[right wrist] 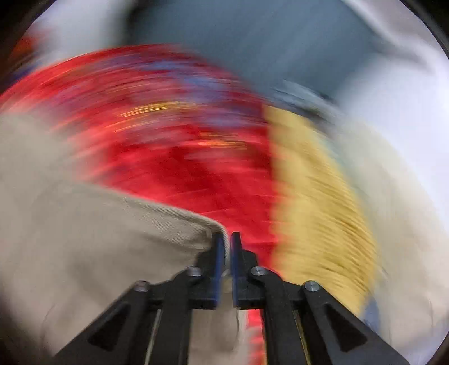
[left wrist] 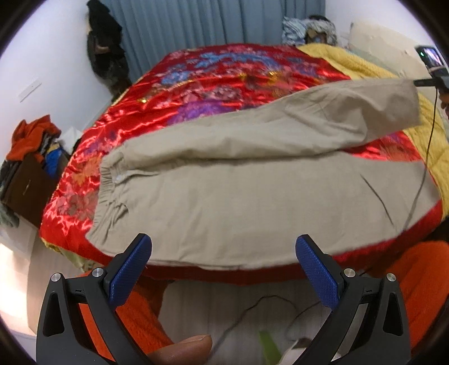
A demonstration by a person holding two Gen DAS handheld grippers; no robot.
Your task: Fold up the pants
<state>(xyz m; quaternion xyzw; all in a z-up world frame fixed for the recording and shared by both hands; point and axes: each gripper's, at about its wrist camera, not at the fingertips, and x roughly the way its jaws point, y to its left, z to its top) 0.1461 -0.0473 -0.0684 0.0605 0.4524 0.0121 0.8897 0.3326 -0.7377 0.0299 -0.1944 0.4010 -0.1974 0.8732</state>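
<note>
Beige pants (left wrist: 252,202) lie on a red floral bedspread (left wrist: 219,81), waistband at the left. One leg (left wrist: 350,112) is lifted off the bed at the right, held at its hem. My left gripper (left wrist: 223,250) is open and empty, just short of the pants' near edge. My right gripper (right wrist: 228,238) is shut on the beige hem corner (right wrist: 196,227) and holds it above the bedspread (right wrist: 196,174). The right wrist view is heavily motion blurred. The right gripper's camera shows at the far right of the left wrist view (left wrist: 432,67).
A yellow blanket (left wrist: 364,70) covers the bed's right side and shows in the right wrist view (right wrist: 308,182). A clothes pile on a brown box (left wrist: 31,151) stands left of the bed. Dark clothes (left wrist: 106,50) hang by a blue curtain (left wrist: 196,25). Orange sleeves (left wrist: 421,280) are near.
</note>
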